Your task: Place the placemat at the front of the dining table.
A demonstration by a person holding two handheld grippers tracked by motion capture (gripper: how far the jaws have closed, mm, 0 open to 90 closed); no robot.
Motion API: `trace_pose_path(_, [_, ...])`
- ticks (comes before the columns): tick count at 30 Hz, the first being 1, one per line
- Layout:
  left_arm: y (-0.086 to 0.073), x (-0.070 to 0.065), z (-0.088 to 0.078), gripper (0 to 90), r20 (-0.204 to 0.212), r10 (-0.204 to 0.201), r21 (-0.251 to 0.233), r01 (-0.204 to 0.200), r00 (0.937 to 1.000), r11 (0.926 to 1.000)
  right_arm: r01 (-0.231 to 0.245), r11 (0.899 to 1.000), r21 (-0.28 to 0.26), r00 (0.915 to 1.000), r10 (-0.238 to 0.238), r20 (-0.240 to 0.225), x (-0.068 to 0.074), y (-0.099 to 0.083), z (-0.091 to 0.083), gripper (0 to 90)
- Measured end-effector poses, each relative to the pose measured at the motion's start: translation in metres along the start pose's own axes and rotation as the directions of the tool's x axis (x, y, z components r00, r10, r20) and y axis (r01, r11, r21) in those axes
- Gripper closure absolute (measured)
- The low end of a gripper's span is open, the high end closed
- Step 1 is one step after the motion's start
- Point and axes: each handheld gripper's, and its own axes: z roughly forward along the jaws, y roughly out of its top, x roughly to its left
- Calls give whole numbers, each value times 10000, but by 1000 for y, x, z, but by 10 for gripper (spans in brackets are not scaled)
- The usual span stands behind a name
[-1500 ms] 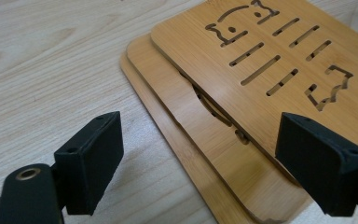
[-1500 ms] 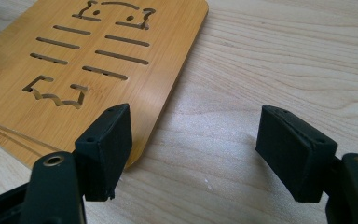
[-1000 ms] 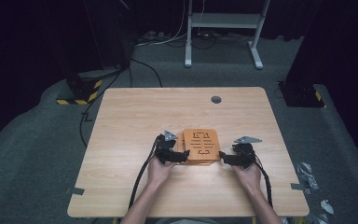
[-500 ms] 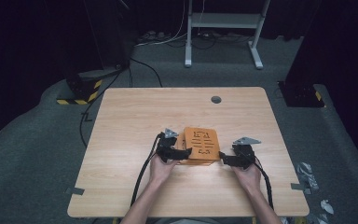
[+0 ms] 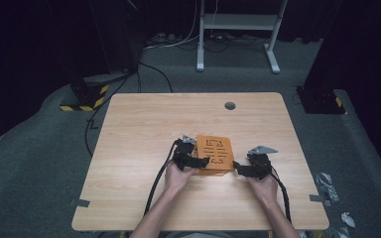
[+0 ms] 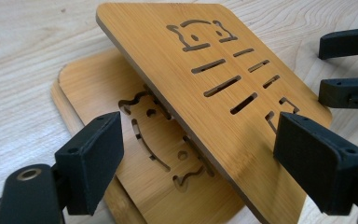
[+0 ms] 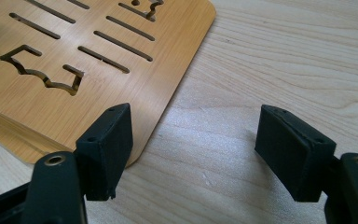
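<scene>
Bamboo top board [image 6: 223, 88] now tilted up off the stack [image 5: 215, 154], left gripper [image 5: 191, 159] jaws apart around it, right gripper [image 5: 248, 168] jaws apart beside; separation begun.

No words, brands or numbers can be read; the bamboo boards [image 6: 223, 84] near the desk's front edge carry only cut-out slots and shapes.
</scene>
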Motion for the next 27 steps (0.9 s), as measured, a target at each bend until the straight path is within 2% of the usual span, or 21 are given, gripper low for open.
trace_pose_path(1, [0, -1, 1, 164, 5, -105, -13, 105, 9999, 9999, -26, 10000, 27, 10000, 26, -24, 0, 0, 0, 273])
trace_pose_path(6, [1, -3, 2, 184, -4, -80, 11, 80, 10000, 10000, -8, 10000, -36, 10000, 8, 5, 1, 0, 0, 274])
trace_pose_path(8, [1, -5, 3, 221, 32, -35, -3, 35, 10000, 10000, -5, 10000, -41, 10000, 5, 8, 1, 0, 0, 274])
trace_pose_path(9, [2, -6, 3, 221, 56, 162, -16, -162, 9999, 9999, -6, 10000, -42, 10000, 6, 6, 1, 0, 0, 274])
trace_pose_path(14, [3, -12, 7, 260, 156, 322, 29, -322, 9994, 9995, 47, 10000, 42, 10000, -47, -34, 1, 0, -1, 277])
trace_pose_path(24, [4, -14, 7, 291, 133, 185, -17, -185, 9997, 9998, 51, 10000, -85, 10000, -51, 9, 1, 0, 0, 284])
trace_pose_path(27, [5, -14, 6, 306, 131, 259, -71, -258, 9996, 9996, 64, 10000, 15, 10000, -64, -41, 1, 0, -1, 287])
